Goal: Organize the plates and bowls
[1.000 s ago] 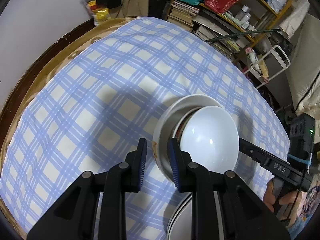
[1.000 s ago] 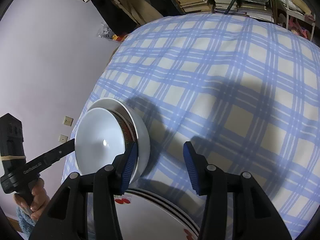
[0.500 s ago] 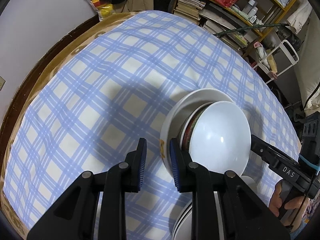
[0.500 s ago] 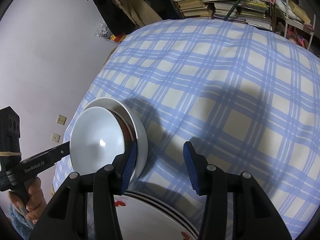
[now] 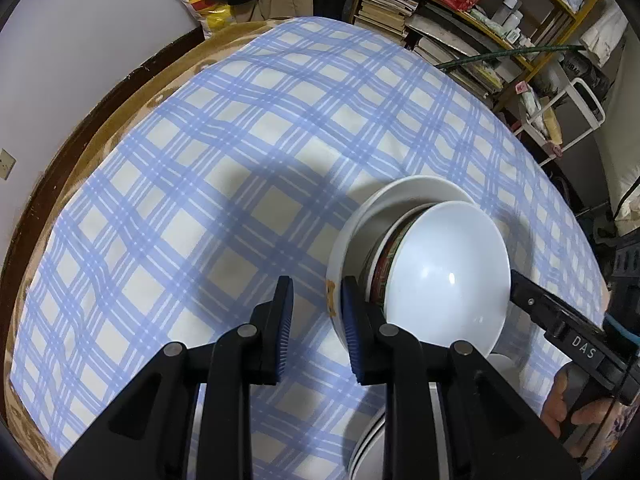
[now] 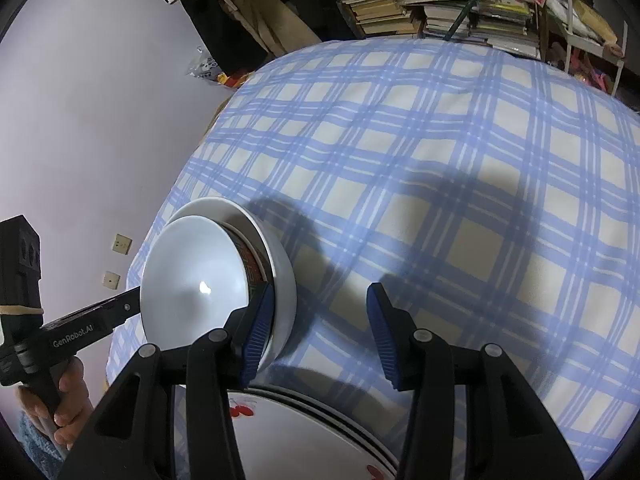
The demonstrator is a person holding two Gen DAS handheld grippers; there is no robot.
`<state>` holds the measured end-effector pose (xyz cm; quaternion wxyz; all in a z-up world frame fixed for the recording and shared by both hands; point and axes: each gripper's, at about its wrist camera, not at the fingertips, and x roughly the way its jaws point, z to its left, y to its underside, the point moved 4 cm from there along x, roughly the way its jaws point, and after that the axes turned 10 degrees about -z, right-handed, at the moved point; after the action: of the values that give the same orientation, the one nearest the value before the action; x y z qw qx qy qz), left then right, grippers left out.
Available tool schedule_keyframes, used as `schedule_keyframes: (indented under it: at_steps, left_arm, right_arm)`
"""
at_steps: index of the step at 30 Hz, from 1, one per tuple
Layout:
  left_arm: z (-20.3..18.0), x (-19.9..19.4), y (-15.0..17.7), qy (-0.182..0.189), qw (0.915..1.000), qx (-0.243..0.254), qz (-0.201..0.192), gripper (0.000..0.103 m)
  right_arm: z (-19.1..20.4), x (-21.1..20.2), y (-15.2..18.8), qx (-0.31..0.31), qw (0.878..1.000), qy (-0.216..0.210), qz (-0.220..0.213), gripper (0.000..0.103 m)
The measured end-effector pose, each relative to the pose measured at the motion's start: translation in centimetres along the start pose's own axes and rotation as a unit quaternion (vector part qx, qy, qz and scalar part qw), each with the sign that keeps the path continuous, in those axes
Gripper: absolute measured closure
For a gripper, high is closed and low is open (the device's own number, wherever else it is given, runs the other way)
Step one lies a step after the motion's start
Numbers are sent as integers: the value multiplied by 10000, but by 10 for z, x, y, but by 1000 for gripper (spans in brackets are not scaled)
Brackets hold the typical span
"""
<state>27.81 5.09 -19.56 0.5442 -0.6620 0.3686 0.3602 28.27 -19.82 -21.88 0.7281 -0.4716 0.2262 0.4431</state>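
Note:
A stack of three nested bowls sits on the checked tablecloth. It has a white inner bowl, a patterned middle bowl and a white outer bowl with a small bear print. My left gripper is open, its right finger at the outer bowl's near rim and its left finger apart over the cloth. My right gripper is open wider, its left finger against the rim of the bowl stack. Each view shows the other gripper's finger reaching the stack from the far side.
A pile of plates with black rims and red flowers lies just below the grippers, and its edge shows in the left wrist view. Bookshelves and clutter stand beyond the round table's wooden edge. A hand grips each handle.
The left gripper has tipped a little, so the bowl stack sits further right in its view. The right gripper and the bowls have kept still.

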Motion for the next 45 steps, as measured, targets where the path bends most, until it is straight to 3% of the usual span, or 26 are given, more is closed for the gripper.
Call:
schedule_keyframes:
  at_steps: [7,10,16,24,29,32,36,45]
  left_arm:
    - [-6,3,-2,-210,9995,236,-82,79]
    - [-6,4,-3,-198,9995,235,-78,78]
    - [-10,4,-2,-372,9986,359,-140,78]
    - [-5,6,-3,-301,9991,286,-85,78]
    - [-1,9,-4,-144,9998,130,-50,78]
    - [-5,7,-4,-198,9996,177,-102,78]
    - [-19,2,-2,-603,9945,772,-380,79]
    - [-26,-16,1,-705,9893,1147,-566,79]
  right_arm:
    - [4,3,-3,-154,9997,168,68,55]
    - [4,5,-5,-8,9997,-74,229,70]
    - [7,5,-5,-3,9992,-168,374,76]
    - [-5,9,-1,671,9935,-705,582,82]
    - [9,11,-5,280,9960,-558,637,91]
    - [26,11,-7,-312,9967,-164,724,99]
    - [34,12,-10,-785,9932,116,854,99]
    - [39,13,-15,-1260,9859,-6,1104,97]
